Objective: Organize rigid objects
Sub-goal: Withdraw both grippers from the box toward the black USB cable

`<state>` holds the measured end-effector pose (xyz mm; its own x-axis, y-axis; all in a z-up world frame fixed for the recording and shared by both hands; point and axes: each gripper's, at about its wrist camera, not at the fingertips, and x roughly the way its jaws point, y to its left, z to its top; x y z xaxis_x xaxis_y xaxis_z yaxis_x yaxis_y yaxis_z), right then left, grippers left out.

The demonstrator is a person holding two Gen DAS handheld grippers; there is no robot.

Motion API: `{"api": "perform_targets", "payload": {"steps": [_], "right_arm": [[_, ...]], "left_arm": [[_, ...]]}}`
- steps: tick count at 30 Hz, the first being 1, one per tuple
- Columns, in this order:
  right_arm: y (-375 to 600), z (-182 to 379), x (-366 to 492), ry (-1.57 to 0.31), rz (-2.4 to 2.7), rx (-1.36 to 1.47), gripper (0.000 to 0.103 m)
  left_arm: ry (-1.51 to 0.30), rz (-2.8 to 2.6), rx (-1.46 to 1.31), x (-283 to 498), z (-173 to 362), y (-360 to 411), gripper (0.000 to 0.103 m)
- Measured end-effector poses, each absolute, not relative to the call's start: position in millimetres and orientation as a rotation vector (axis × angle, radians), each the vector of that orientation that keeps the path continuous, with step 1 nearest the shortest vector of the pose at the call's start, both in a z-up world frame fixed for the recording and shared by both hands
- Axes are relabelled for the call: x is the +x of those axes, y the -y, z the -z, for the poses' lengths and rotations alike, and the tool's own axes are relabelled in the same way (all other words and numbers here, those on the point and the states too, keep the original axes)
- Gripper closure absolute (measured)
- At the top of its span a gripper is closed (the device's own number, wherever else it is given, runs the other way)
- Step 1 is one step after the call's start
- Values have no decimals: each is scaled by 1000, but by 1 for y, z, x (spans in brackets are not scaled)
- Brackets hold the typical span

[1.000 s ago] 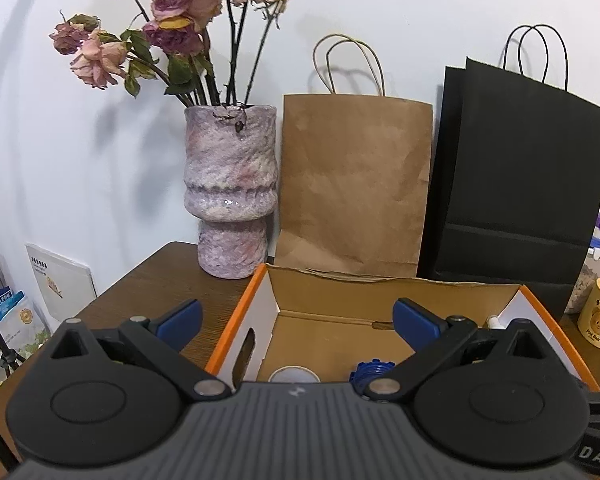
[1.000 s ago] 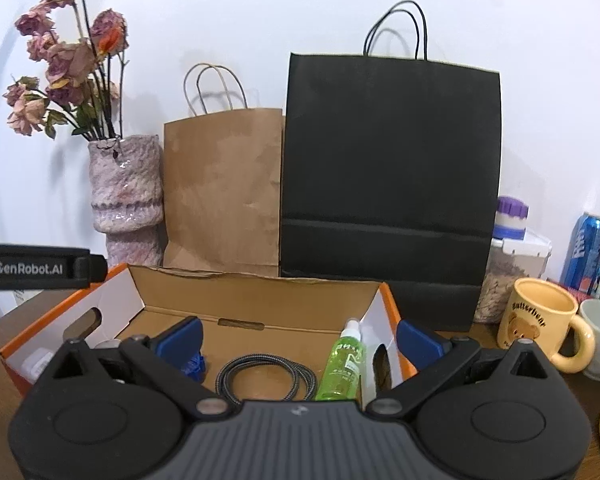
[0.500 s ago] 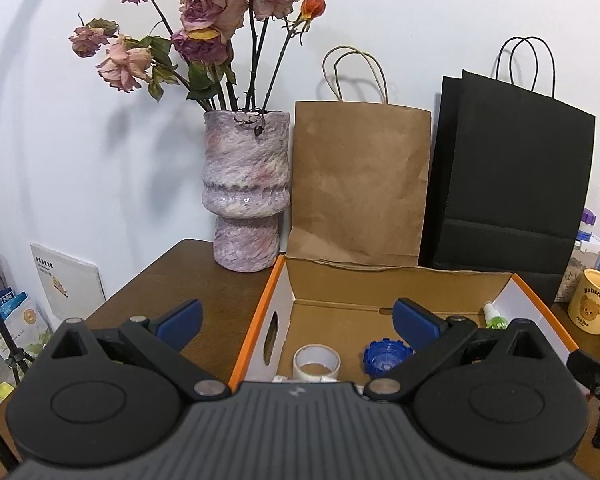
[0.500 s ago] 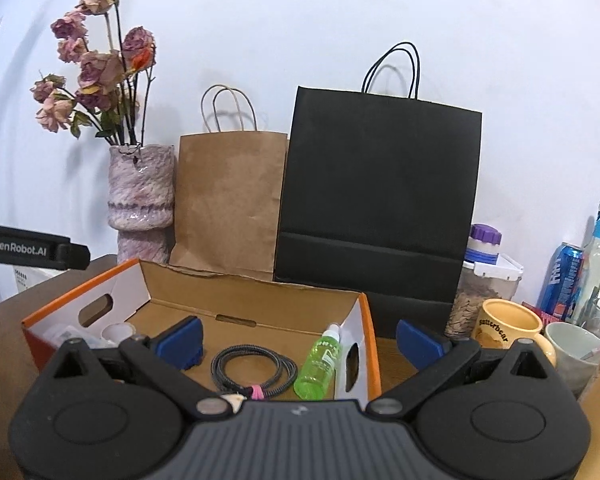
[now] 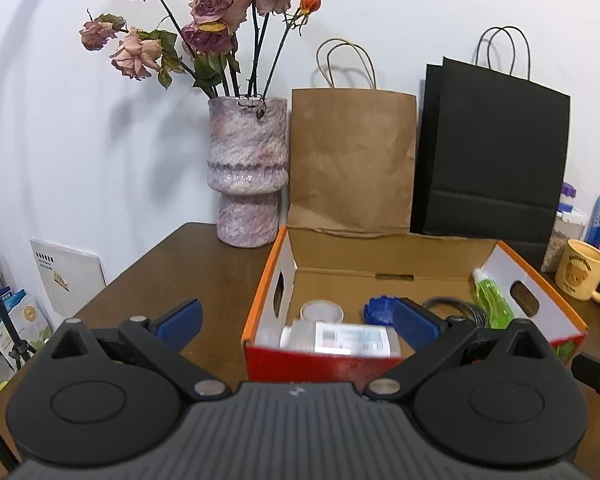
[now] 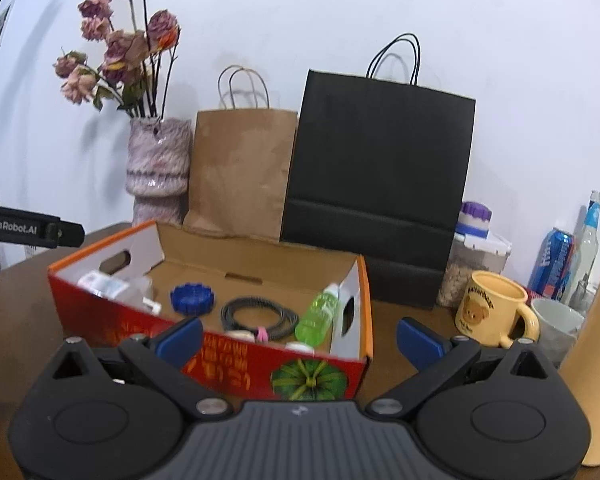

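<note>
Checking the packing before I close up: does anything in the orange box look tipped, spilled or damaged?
Nothing looks spilled or damaged. In the orange box, the green bottle leans against the right end wall and the clear labelled bottle lies on its side.

Box point(image 6: 228, 344): red front w/ green pumpkin print, orange rim, white ends. Inside: green bottle point(image 6: 318, 314), blue cap point(image 6: 192, 298), black cable point(image 6: 256, 316). Mug point(image 6: 494, 308) yellow w/ bear. Vase point(image 5: 247, 172) mottled pink-purple. Tabletop point(image 5: 172, 280) dk brown.

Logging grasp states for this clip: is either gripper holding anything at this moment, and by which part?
Nothing is held. The left gripper and the right gripper both stand wide open, with only the cardboard box beyond their fingertips.
</note>
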<state>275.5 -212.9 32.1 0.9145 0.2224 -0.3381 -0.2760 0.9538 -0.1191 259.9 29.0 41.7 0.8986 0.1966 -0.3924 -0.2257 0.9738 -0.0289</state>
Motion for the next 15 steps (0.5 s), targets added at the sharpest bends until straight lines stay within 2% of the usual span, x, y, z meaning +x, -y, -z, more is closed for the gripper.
{"api": "perform_targets", "payload": {"steps": [15], "right_arm": [[232, -2, 244, -441, -238, -133, 0]], "left_arm": [[-455, -208, -39, 218, -16, -25, 0]]}}
